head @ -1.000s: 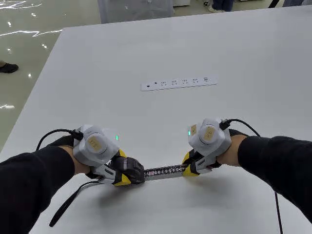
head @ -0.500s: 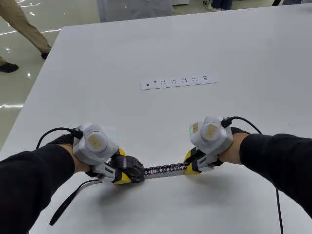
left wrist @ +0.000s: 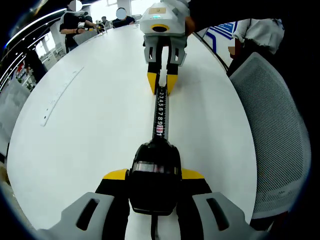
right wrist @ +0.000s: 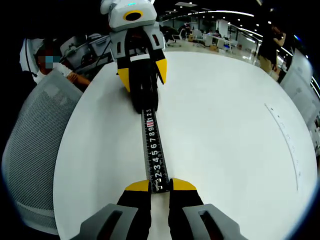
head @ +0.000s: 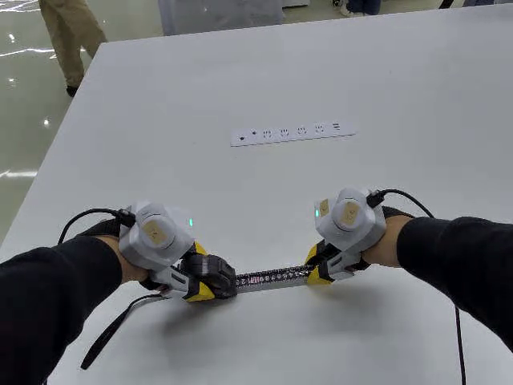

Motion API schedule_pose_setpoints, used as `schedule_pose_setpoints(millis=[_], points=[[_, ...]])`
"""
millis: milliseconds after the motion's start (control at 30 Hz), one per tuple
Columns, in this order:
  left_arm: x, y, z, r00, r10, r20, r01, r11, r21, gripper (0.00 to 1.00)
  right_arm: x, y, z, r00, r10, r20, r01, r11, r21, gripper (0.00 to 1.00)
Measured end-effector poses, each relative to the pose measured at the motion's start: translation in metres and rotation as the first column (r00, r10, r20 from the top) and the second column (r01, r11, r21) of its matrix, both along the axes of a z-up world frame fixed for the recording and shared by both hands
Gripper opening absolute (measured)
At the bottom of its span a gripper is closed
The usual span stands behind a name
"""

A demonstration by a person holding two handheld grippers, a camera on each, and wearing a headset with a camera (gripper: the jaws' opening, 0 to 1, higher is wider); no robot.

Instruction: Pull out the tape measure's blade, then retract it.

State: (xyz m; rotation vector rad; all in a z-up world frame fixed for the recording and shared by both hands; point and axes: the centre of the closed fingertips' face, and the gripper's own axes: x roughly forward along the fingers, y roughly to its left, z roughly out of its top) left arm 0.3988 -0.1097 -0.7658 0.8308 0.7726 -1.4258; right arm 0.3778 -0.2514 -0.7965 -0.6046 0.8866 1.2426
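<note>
A black tape measure case (head: 210,275) (left wrist: 155,172) lies low over the white table, held between the yellow-tipped fingers of my left gripper (head: 200,277) (left wrist: 154,175). Its numbered blade (head: 271,279) (left wrist: 160,112) (right wrist: 152,150) runs out straight to my right gripper (head: 311,274) (right wrist: 155,186), which is shut on the blade's end. In the left gripper view the right gripper (left wrist: 161,82) faces me at the far end of the blade. In the right gripper view the left gripper (right wrist: 141,80) holds the case (right wrist: 144,95) at the blade's far end.
A white power strip (head: 293,132) lies flat mid-table, beyond both grippers. A black strap (head: 116,333) trails from the case toward the near left edge. A mesh chair (left wrist: 272,130) stands beside the table. A person (head: 70,32) walks on the floor at the far left.
My right gripper has drawn a little to the right, so slightly more blade shows. The person on the floor has walked further into view.
</note>
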Motion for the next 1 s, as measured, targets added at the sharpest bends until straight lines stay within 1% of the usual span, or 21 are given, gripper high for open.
schedule_pose_setpoints(millis=[500, 867, 1000], points=[[0.0, 0.0, -0.001, 1.0, 0.001, 0.002, -0.001, 1.0, -0.001, 0.3, -0.002, -0.007, 0.001, 1.0, -0.001, -0.006, 0.001, 1.0, -0.01, 0.08], [0.0, 0.0, 0.0, 1.0, 0.0, 0.004, 0.0, 1.0, -0.006, 0.3, -0.003, -0.012, 0.002, 1.0, 0.003, 0.002, -0.003, 1.0, -0.009, 0.08], [0.0, -0.001, 0.0, 1.0, -0.001, 0.003, 0.001, 1.0, -0.007, 0.3, -0.003, -0.014, 0.001, 1.0, -0.004, -0.005, 0.004, 1.0, -0.012, 0.08]])
